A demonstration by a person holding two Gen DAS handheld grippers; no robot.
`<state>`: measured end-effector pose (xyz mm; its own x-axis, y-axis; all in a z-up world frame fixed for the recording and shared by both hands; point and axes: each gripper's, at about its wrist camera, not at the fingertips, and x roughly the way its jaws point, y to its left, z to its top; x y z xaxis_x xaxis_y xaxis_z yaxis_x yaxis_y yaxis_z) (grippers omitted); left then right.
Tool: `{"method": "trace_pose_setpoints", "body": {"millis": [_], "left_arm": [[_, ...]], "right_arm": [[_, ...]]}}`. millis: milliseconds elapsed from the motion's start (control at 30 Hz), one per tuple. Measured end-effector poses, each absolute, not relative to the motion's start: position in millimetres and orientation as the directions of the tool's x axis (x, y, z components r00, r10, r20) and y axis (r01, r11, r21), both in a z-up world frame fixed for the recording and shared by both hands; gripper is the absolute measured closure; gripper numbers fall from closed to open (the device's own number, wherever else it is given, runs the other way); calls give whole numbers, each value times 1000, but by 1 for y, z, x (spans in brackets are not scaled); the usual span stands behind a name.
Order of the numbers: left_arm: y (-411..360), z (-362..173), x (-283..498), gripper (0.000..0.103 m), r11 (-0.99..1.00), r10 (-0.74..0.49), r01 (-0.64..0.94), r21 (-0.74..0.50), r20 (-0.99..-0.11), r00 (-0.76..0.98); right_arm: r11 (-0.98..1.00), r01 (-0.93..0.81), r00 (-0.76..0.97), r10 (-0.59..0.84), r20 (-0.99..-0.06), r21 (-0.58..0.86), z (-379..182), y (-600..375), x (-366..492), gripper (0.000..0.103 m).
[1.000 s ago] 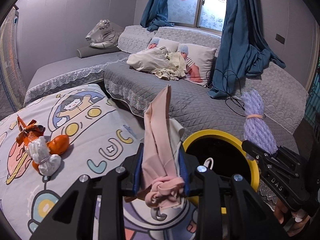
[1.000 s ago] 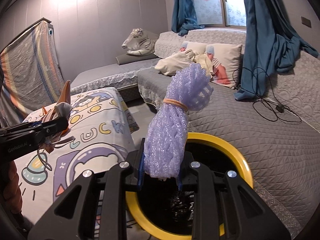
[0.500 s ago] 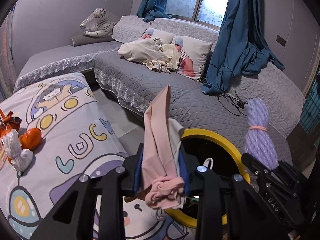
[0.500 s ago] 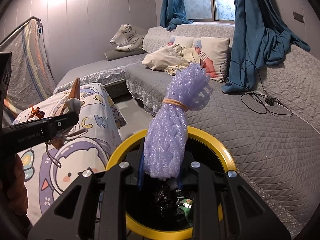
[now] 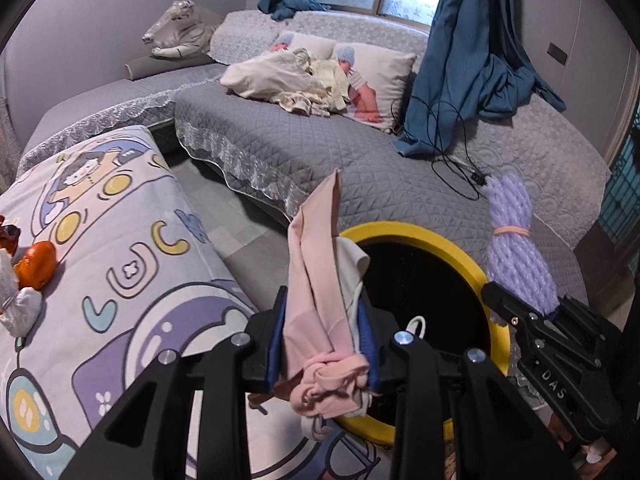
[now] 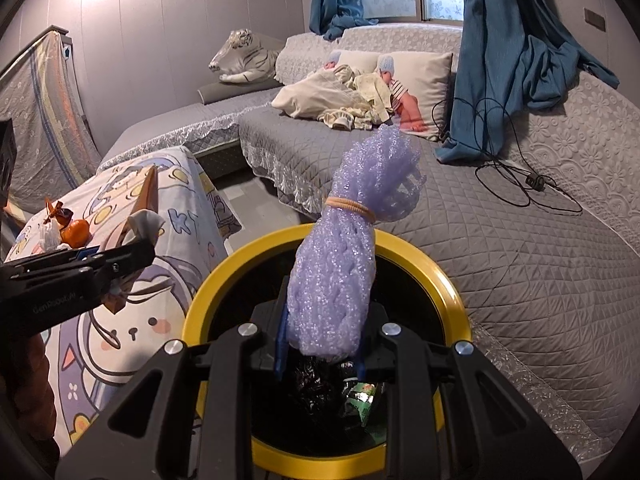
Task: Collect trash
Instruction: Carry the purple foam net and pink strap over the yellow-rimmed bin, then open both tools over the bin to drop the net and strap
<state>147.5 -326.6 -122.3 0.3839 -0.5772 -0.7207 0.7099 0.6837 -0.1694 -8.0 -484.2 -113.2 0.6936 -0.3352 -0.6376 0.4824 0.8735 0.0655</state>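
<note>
Left wrist view: the left gripper point(image 5: 322, 342) is closed on a knotted pink bag point(image 5: 316, 280), its blue pads pressed to either side, with a strip of white material caught alongside. The bag stands upright between the fingers, its knot hanging at the near end. It sits at the left rim of the yellow-rimmed bin point(image 5: 496, 280), partly over the cartoon-print sheet point(image 5: 132, 248). At the far left of that sheet lie an orange peel point(image 5: 38, 266) and a white wad point(image 5: 20, 310), touching each other.

Right wrist view: the right gripper point(image 6: 324, 344) is clamped on a purple foam net point(image 6: 340, 264), bundled with a tan rubber band point(image 6: 352, 207) near its far end. The net stands tilted to the right, directly above the open mouth of the bin point(image 6: 448, 280). Inside the bin, dark crumpled wrappers and a green packet point(image 6: 362, 398) are visible below the fingers. The left gripper point(image 6: 120, 260) shows at the left of this view, side on, over the sheet beside the bin.

Surroundings: a grey quilted sofa point(image 6: 520, 260) runs behind the bin, with a black cable point(image 6: 528, 184) lying on it, a blue curtain point(image 6: 508, 60) draped onto it, and a plush white tiger point(image 6: 244, 56) at the far left corner.
</note>
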Motion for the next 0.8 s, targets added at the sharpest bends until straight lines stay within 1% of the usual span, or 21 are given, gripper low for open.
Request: {"method": "trace_pose_setpoints", "body": {"millis": [233,500,667,800], "left_arm": [[-354,-135,146,74,652,-559,745,-139,-752,349],[-380,-149,148,73,621,-549,772,-138,-780,302],[-388,-153,149,73,605,-556,780,-160,-786,270],[-389,-154,151,69,599,-566,780,-178,-784,255]], "right_arm": [[873,485,670,-327,-667,60,-124,-495,-4,80],[862,503,647,-324,-690,66,-136,-507,-2,80],[864,500,642,-324,-695,59,-137,-509,-1,80],[860,508,637,-330,-697,58,-139,-511,-2,79]]}}
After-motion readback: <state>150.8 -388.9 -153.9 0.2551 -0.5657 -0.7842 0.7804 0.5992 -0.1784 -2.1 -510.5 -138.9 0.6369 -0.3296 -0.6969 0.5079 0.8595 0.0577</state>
